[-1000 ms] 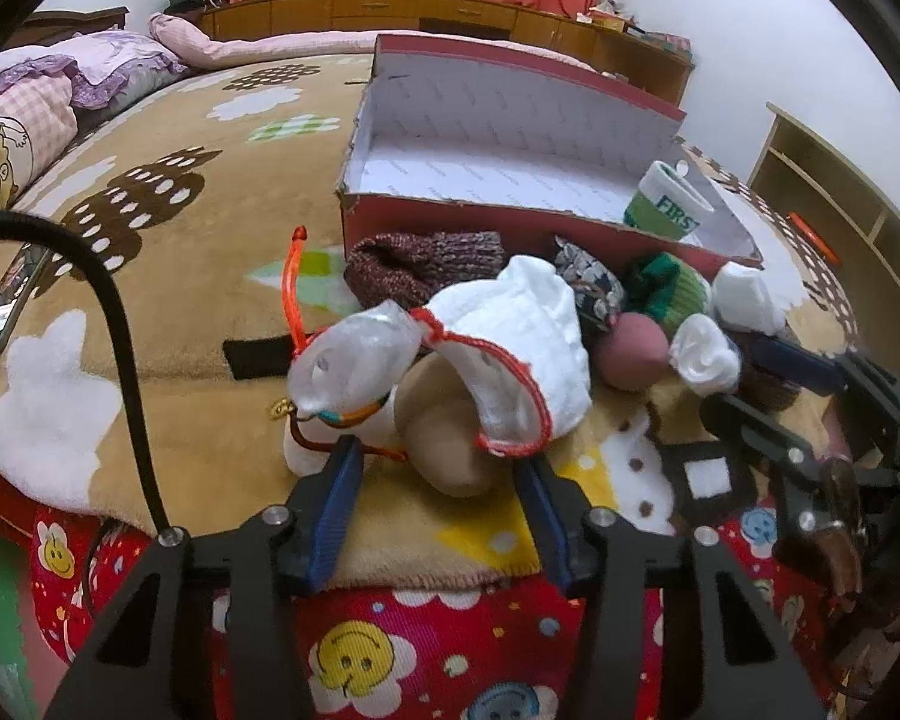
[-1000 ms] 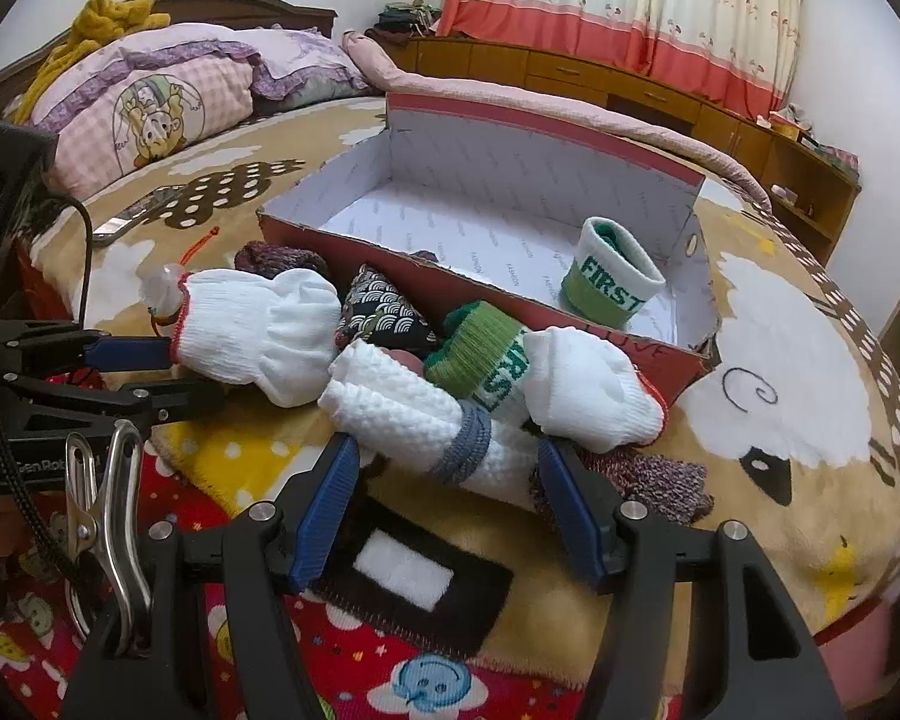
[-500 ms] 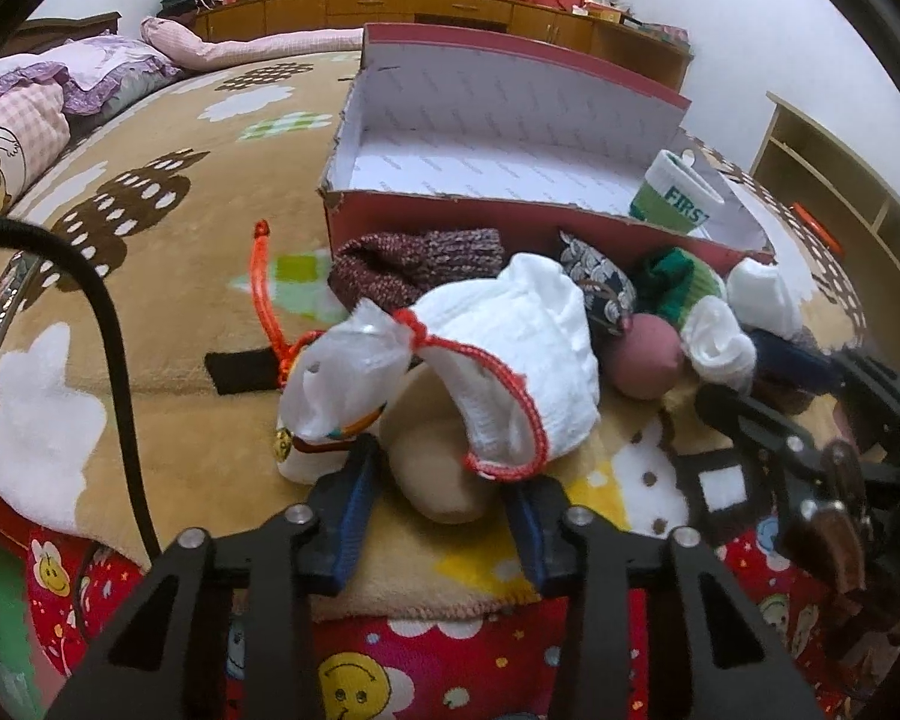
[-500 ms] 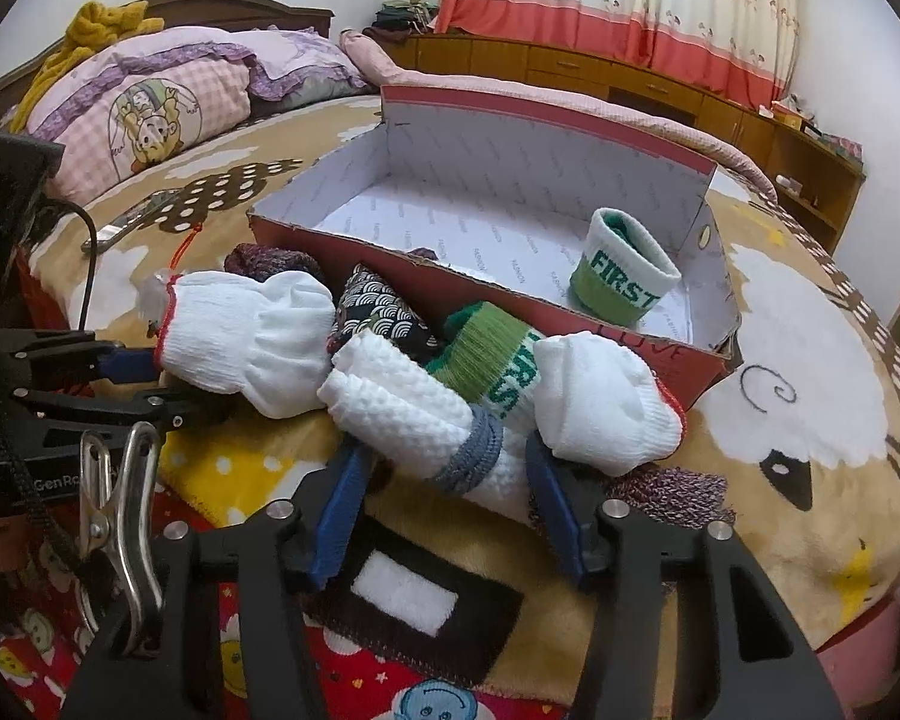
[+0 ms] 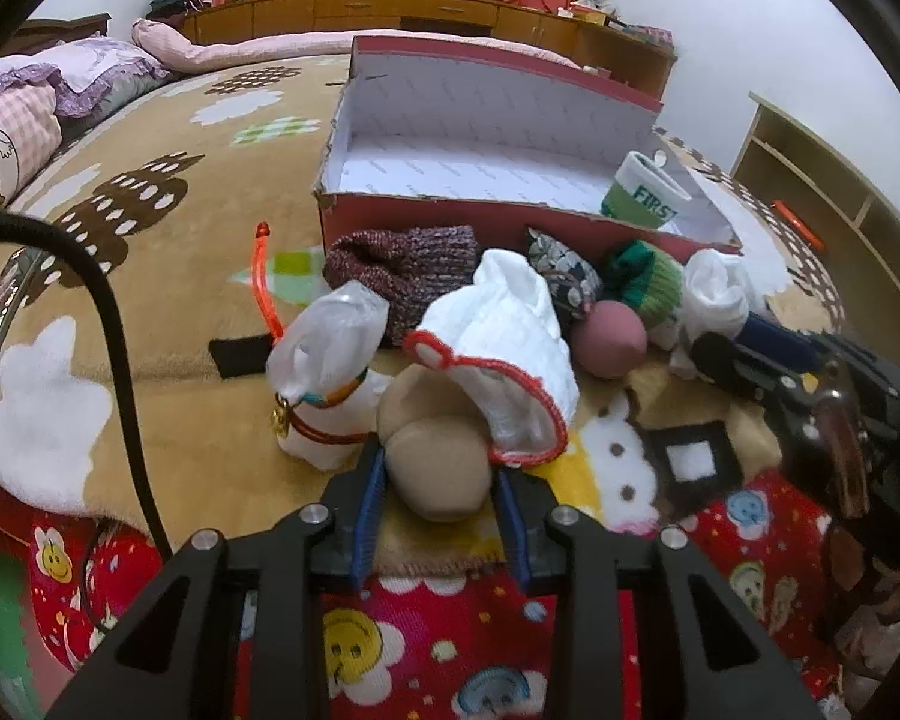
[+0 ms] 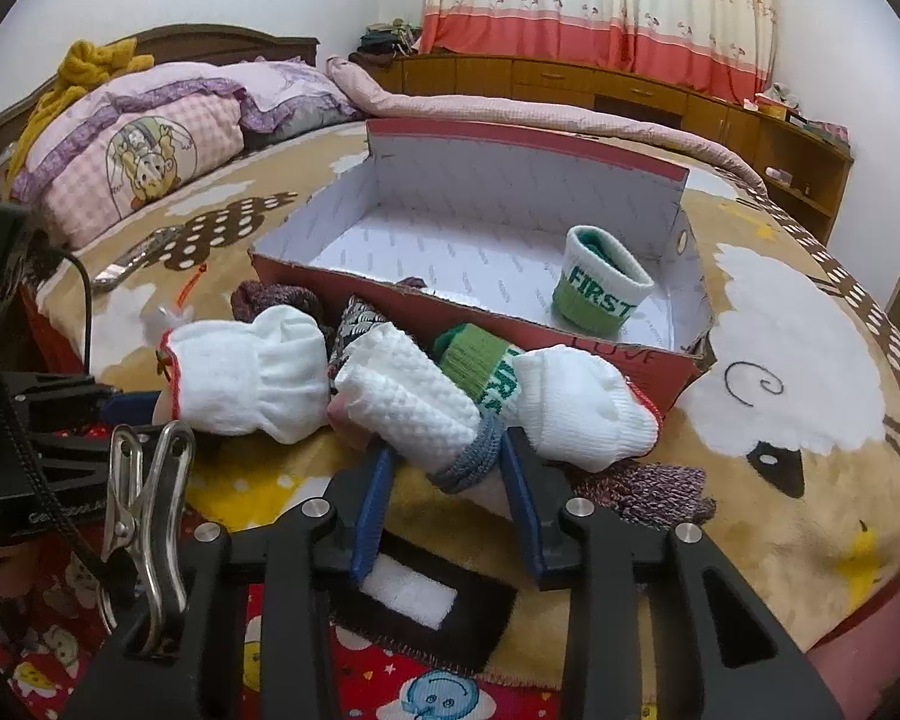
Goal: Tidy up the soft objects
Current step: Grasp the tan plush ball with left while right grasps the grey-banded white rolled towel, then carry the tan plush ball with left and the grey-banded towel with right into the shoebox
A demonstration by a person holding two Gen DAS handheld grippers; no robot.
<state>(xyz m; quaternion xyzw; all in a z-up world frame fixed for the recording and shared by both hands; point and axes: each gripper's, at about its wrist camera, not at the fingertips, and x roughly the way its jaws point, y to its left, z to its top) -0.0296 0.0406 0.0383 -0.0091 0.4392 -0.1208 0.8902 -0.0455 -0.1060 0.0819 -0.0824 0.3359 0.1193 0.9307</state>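
The task is at its beginning, as I judge it: inside the open red cardboard box with white lining there stands only one thing, a rolled green and white sock with the word FIRST, near the right end of the box. All the other soft things lie in a pile on the brown plush blanket, in front of the near wall of the box. The left gripper has its blue padded fingers closed against both sides of a beige rounded sock ball, which rests on the blanket and is partly covered by a white knitted glove with red trim. The right gripper is clenched on a white waffle-textured sock roll with a grey band; the fingers press it at the banded end, and it appears not lifted yet. Beside these there wait a second white glove with red trim, a green sock roll, a dark patterned sock, a maroon knitted piece, a pink ball, and a small white pouch tied with coloured cord. So two things are grasped, one is put away, and at least six more remain outside the box.
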